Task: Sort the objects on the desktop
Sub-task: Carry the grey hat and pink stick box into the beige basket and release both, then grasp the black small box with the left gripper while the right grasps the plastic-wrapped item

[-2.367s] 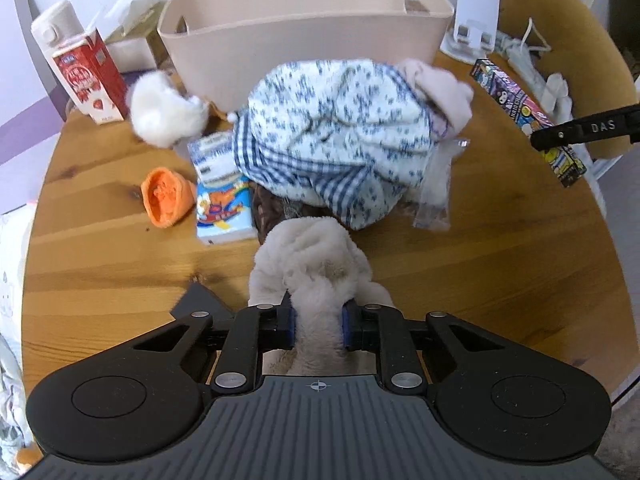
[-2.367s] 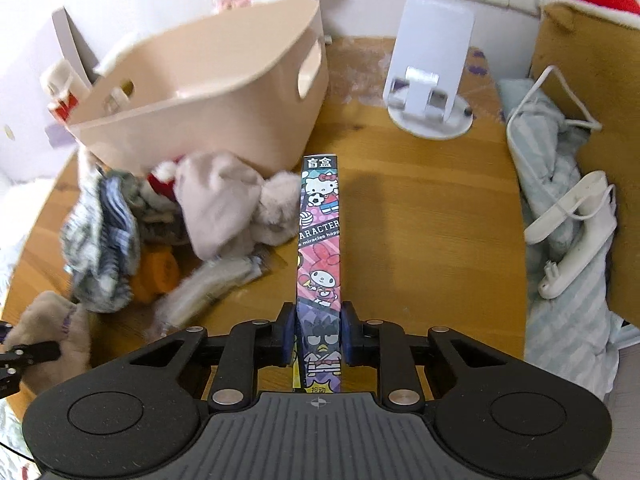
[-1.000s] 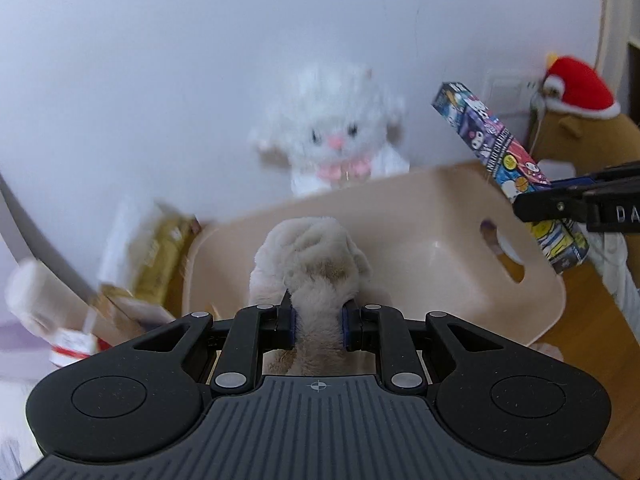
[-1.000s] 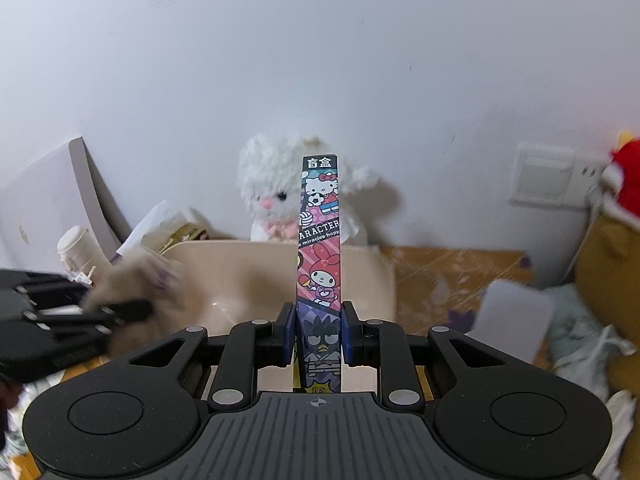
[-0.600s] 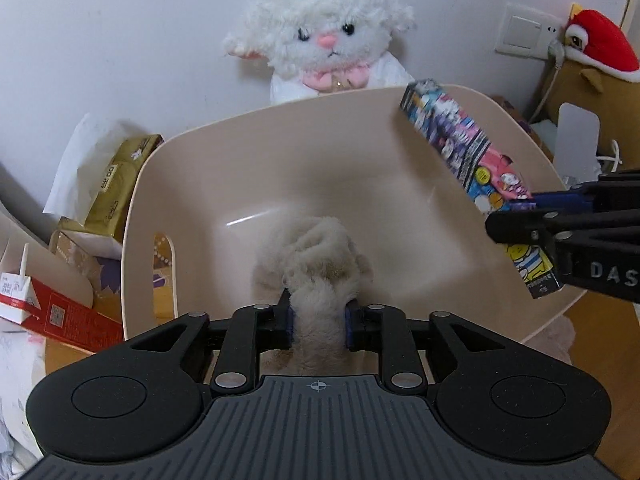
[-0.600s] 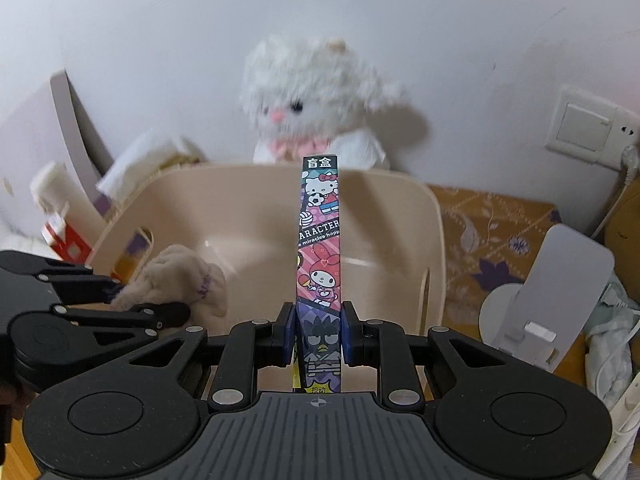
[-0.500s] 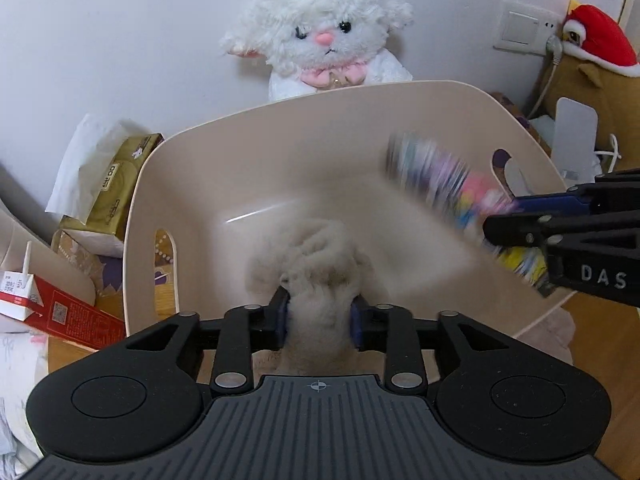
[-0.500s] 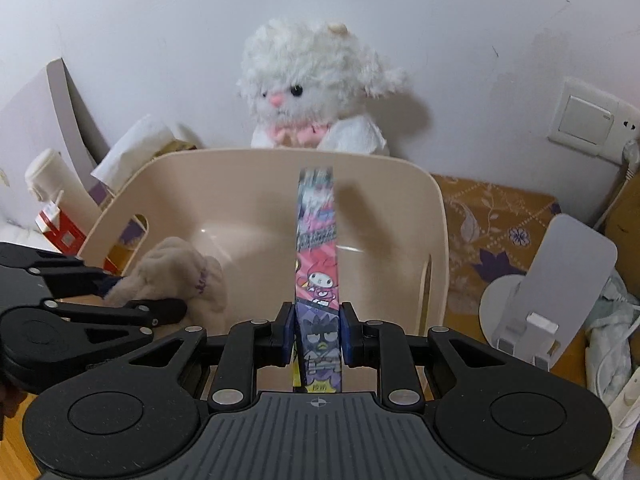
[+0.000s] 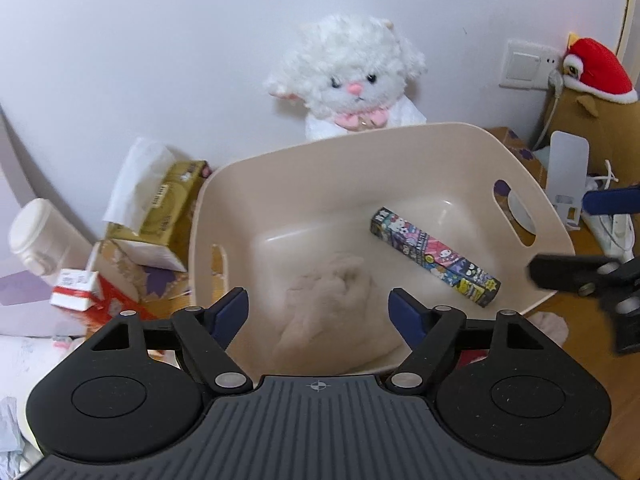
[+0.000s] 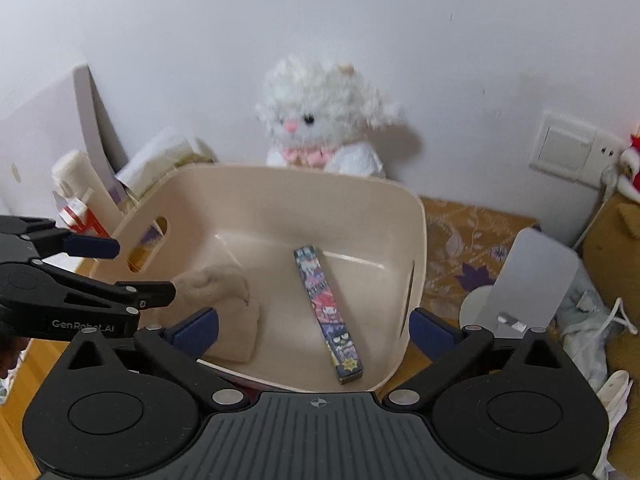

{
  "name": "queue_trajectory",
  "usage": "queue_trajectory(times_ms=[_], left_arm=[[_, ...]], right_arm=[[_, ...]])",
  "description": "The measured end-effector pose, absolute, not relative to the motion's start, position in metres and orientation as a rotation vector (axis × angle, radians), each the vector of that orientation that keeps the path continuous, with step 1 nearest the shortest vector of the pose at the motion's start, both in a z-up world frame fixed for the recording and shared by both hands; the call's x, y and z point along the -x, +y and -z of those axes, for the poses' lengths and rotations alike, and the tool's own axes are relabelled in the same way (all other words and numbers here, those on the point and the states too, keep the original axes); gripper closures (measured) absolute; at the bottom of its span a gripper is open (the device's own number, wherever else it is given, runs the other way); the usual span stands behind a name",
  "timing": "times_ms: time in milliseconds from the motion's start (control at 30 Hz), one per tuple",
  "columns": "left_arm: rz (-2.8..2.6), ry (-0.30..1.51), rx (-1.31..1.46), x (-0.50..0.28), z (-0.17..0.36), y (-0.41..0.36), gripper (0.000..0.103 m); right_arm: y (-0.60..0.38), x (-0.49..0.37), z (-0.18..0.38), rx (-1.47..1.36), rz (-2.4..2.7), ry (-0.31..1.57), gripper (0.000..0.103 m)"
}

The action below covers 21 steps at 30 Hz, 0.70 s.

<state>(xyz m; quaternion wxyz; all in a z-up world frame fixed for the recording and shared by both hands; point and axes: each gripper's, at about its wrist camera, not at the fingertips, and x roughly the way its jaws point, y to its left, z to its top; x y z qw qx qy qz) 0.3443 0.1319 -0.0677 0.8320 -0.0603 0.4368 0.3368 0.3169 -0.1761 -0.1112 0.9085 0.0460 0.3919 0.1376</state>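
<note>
While both the left gripper (image 9: pixel 318 312) and right gripper (image 10: pixel 314 326) are spread wide and hold nothing, lift them straight up, clear of the bin (image 9: pixel 400 148), so the fuzzy toy (image 9: pixel 336 308) and box (image 9: pixel 434 256) at mid frame stay put.

Both wrist views look forward and slightly down from close above the near rim of the beige basket (image 9: pixel 400 148) (image 10: pixel 304 184), facing the wall. Both share the white plush (image 9: pixel 352 76) (image 10: pixel 320 120) at upper centre.
</note>
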Motion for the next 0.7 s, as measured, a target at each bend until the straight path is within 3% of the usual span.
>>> queue_trajectory(times_ms=[300, 700], left_arm=[[-0.823, 0.89, 0.14, -0.297, 0.052, 0.118, 0.022], [-0.878, 0.952, 0.214, -0.228, 0.06, 0.091, 0.02]], right_arm=[[-0.191, -0.279, 0.109, -0.119, -0.299, 0.766, 0.0], [-0.201, -0.238, 0.154, -0.118, -0.236, 0.893, 0.0]])
